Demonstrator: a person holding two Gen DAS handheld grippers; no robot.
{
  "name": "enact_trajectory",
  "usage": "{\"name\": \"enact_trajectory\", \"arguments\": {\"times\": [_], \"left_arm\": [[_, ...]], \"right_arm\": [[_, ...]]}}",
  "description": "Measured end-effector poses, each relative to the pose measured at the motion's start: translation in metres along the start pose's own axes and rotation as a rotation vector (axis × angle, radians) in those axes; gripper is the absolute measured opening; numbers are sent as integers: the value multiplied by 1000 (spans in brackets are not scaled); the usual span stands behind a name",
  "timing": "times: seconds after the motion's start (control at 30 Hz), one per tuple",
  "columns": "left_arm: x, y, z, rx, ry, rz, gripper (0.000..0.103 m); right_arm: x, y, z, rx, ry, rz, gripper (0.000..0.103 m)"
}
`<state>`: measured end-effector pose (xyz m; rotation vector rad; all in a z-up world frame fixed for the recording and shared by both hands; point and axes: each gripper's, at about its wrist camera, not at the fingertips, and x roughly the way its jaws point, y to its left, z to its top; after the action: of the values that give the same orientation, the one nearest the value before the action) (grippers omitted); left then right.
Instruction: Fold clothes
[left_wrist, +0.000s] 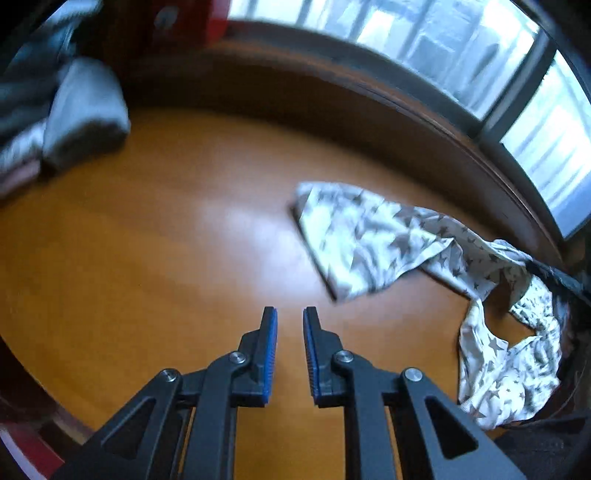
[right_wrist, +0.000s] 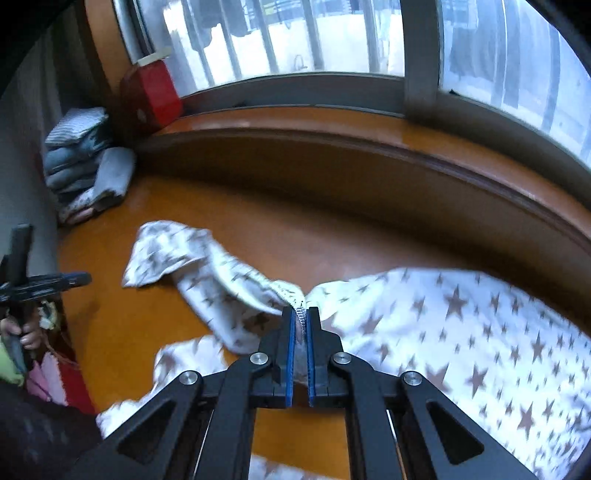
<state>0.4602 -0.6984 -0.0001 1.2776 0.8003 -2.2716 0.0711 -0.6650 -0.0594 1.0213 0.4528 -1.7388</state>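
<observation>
Right wrist view: the right gripper (right_wrist: 302, 314) has its blue-padded black jaws clamped on a bunched, ribbed edge of the white cotton garment printed with brown-grey stars (right_wrist: 461, 325). The cloth rises in a small peak at the fingertips and spreads from there over the glossy orange-brown wooden tabletop (right_wrist: 122, 325): a broad panel to the right, a narrower twisted part running up and to the left, and another fold trailing down under the gripper's linkage. At the far left corner of the table a pile of folded grey and blue clothes (right_wrist: 83, 162) sits against the wall, just beside a red box with a pale lid (right_wrist: 151, 96) that stands on the wooden window ledge (right_wrist: 332, 125). At the left edge a person's hand (right_wrist: 22, 332) grips the handle of the other tool.

Left wrist view: the left gripper (left_wrist: 290, 314) hangs over bare tabletop, its jaws drawn nearly together with only a narrow gap and nothing between the blue pads (left_wrist: 271, 354). The starred garment lies well to its right, crumpled, one end flat on the wood and the other trailing toward the table's right edge. The folded pile is blurred at upper left
</observation>
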Motion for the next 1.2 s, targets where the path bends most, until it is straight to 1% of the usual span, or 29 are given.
{"name": "enact_trajectory", "arguments": {"times": [0.07, 0.1, 0.13, 0.17, 0.2, 0.27, 0.37, 0.4, 0.5, 0.57, 0.63, 0.67, 0.7, 0.73, 0.77, 0.83, 0.9, 0.97, 1.03, 1.07, 1.1, 1.17, 1.2], "left_arm": [[10, -15, 11, 33, 24, 6, 14], [15, -23, 17, 53, 35, 12, 16], [21, -31, 24, 96, 38, 33, 23], [27, -38, 32, 144, 38, 58, 32], [31, -40, 41, 182, 30, 68, 44], [47, -50, 64, 216, 28, 74, 53], [73, -62, 96, 246, 39, 81, 53], [82, -65, 106, 257, 45, 96, 53], [106, -77, 127, 275, 73, 107, 54], [123, -86, 136, 301, 95, 79, 53], [128, -94, 137, 326, 84, 46, 51], [130, -98, 137, 338, 77, 29, 46], [132, -103, 136, 352, 75, 10, 36], [134, -108, 135, 366, 74, -10, 17], [136, -113, 134, 372, 71, -23, 7], [139, -121, 134, 381, 62, -47, 7], [139, -125, 141, 379, 47, -62, 6], [131, -128, 159, 373, 2, -61, 6], [123, -131, 178, 367, -47, -58, 5], [108, -132, 191, 358, -93, -62, 5], [92, -133, 202, 347, -144, -74, 5], [49, -131, 221, 335, -285, -100, 5], [33, -130, 223, 337, -336, -102, 5]], "right_arm": [[-5, 13, -11, -20, 9, 15, 6], [-7, 20, -14, -38, 13, 15, 6], [-9, 26, -16, -52, 18, 16, 6], [-11, 31, -18, -67, 23, 17, 6], [-12, 35, -21, -78, 29, 17, 6], [-14, 38, -28, -85, 37, 13, 6], [-12, 36, -39, -58, 45, 7, 6], [-13, 33, -43, -44, 47, 5, 6], [-12, 30, -49, -21, 55, -5, 6], [-9, 30, -50, -11, 59, -13, 6], [-7, 29, -50, -2, 62, -22, 6], [-7, 29, -50, 2, 64, -27, 6], [-7, 28, -49, 7, 66, -33, 6], [-7, 28, -47, 12, 68, -38, 6], [-5, 28, -46, 18, 70, -42, 6], [-3, 26, -42, 34, 73, -45, 6], [1, 23, -36, 50, 74, -42, 6], [6, 20, -25, 54, 69, -52, 6], [9, 15, -6, 59, 28, -106, 6], [4, 14, 4, 74, -14, -125, 6], [-7, 12, 15, 102, -78, -130, 6], [-33, 12, 36, 144, -216, -136, 6], [-47, 19, 41, 136, -274, -135, 6]]}}
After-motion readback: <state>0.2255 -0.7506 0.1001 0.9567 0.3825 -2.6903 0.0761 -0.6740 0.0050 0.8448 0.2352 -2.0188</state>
